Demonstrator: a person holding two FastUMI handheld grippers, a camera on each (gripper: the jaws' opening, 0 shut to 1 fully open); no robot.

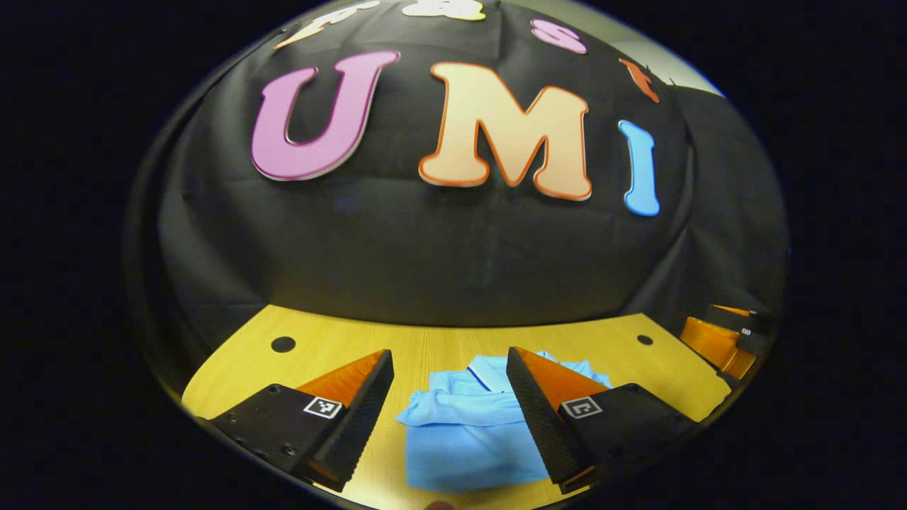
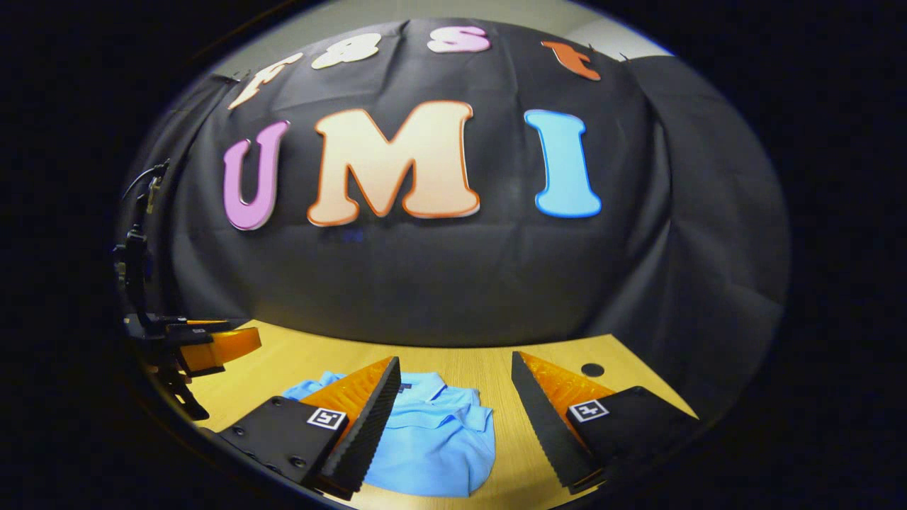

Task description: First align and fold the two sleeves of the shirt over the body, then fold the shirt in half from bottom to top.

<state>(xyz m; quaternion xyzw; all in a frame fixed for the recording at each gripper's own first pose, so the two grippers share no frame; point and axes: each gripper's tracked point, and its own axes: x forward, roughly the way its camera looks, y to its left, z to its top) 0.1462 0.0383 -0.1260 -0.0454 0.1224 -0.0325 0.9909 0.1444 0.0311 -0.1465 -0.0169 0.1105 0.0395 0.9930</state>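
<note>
Wooden table (image 1: 453,347), folded shirt (image 1: 468,432), both tools open

shirt (image 1: 468,432): plain light blue all over, collar the same blue, no print or stripe; seen low centre in the left gripper view and lower centre-left in the right gripper view (image 2: 432,439). table (image 1: 439,347): yellow-tan wood with fine straight grain, with dark round holes (image 1: 283,345) toward its left and right edges. booth wall (image 1: 425,262): black cloth, creased. strip above the cloth, upper right of the left gripper view (image 1: 673,67): pale grey-white. square tags on the gripper bodies (image 1: 323,407): black-and-white block pattern.
</note>
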